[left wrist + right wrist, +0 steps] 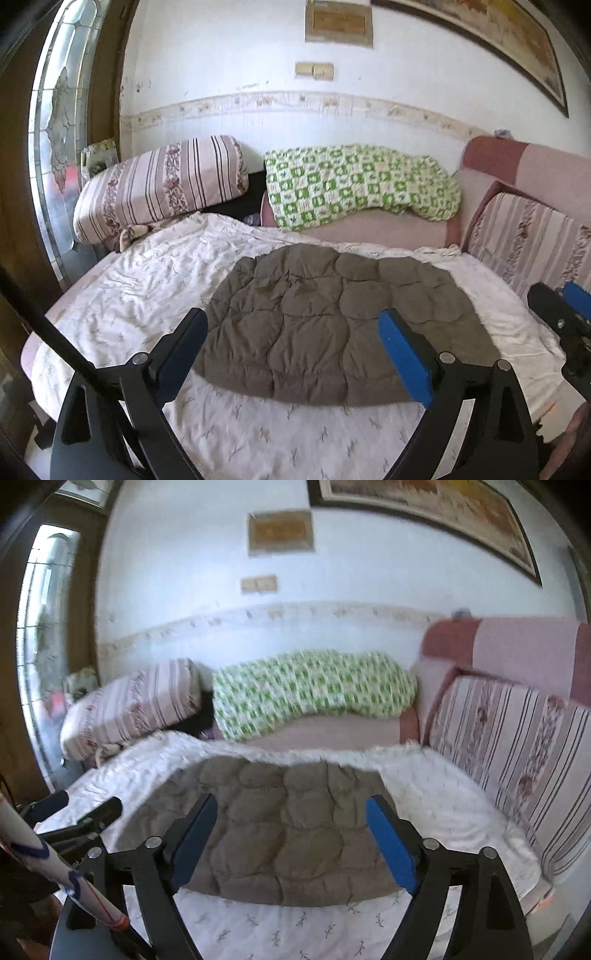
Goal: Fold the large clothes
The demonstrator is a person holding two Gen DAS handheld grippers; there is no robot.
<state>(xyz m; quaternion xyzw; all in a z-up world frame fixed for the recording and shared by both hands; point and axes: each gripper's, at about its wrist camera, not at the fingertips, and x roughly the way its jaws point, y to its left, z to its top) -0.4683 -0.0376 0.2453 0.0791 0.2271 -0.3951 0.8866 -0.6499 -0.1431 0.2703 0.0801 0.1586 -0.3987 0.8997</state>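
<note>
A brown quilted padded garment (332,321) lies folded flat in a rough rectangle on the white patterned bed sheet (147,288); it also shows in the right wrist view (280,827). My left gripper (293,321) hovers open and empty above its near edge. My right gripper (291,808) is open and empty too, above the same garment, and shows at the right edge of the left wrist view (561,306). The left gripper shows at the left of the right wrist view (85,808).
A striped pillow (159,184) and a green-white checked blanket (362,184) lie at the back by the wall. A striped cushion (532,236) and a pink sofa back (517,650) stand to the right. A glass door (55,147) is at the left.
</note>
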